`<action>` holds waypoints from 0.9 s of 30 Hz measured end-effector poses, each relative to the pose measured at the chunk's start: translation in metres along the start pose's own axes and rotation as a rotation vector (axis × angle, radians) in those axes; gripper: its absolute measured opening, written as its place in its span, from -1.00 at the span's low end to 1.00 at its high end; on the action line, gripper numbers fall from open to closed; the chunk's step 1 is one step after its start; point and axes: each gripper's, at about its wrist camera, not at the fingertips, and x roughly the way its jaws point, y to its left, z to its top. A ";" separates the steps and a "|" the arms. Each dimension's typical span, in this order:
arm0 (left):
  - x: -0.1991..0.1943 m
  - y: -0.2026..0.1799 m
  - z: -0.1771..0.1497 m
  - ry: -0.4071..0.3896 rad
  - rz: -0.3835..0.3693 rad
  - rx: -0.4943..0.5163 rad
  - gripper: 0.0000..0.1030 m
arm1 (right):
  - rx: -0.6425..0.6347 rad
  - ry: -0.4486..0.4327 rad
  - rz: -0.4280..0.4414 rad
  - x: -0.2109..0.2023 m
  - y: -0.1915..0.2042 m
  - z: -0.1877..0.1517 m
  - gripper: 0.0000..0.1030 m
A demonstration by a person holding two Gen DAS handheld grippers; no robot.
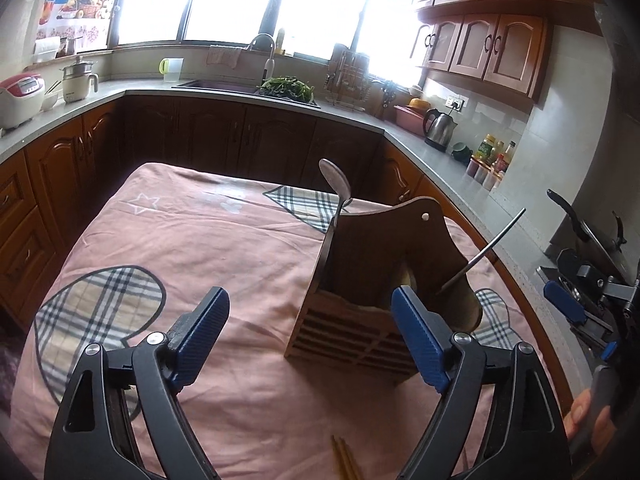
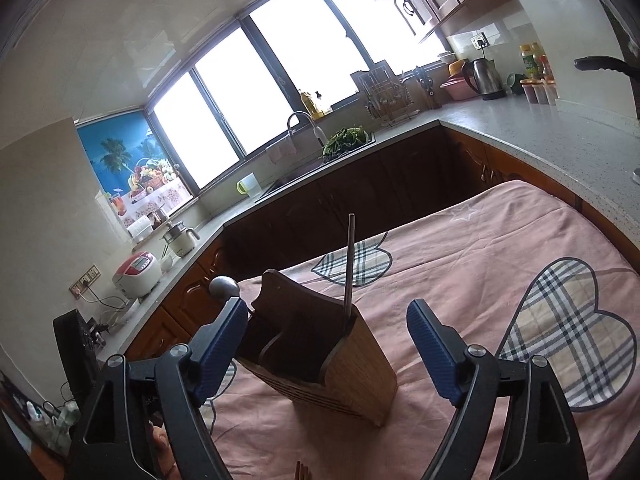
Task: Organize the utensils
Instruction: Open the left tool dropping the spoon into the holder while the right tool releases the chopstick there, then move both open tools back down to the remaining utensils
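Observation:
A wooden utensil holder (image 1: 360, 248) (image 2: 360, 360) stands upright on the table's pink cloth (image 1: 200, 240) (image 2: 480, 248). A metal spoon (image 1: 336, 180) (image 2: 224, 287) sticks up, bowl uppermost, from its far compartment. A thin metal rod-like utensil (image 1: 484, 252) (image 2: 349, 264) leans out of another. My left gripper (image 1: 309, 294) is open just in front of the holder with nothing between its fingers. My right gripper (image 2: 328, 305) is open too, with the holder seen between and beyond its fingers, not touched. Wooden chopstick tips (image 1: 344, 456) (image 2: 302, 470) lie on the cloth below both grippers.
An L-shaped counter (image 1: 440, 152) wraps around the table, bearing a kettle (image 1: 438, 126), spice bottles (image 1: 492, 156), a rice cooker (image 1: 20, 98) and a sink with greens (image 1: 286, 88). A pan handle (image 1: 568, 212) juts in at the right. A person's fingers (image 1: 580, 420) hold the right gripper's handle.

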 end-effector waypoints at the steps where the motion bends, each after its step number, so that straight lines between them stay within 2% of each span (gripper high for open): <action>1: -0.006 0.003 -0.006 0.004 0.005 -0.006 0.66 | -0.002 -0.001 0.001 -0.006 0.000 -0.003 0.64; 6: -0.033 0.013 -0.033 0.033 0.005 -0.041 0.67 | -0.032 -0.004 -0.025 -0.041 0.001 -0.023 0.64; 14: -0.067 0.012 -0.075 0.068 0.021 -0.027 0.67 | -0.036 0.038 -0.056 -0.085 -0.008 -0.061 0.64; 27: -0.087 0.015 -0.135 0.162 0.049 -0.023 0.66 | -0.034 0.101 -0.125 -0.126 -0.026 -0.121 0.64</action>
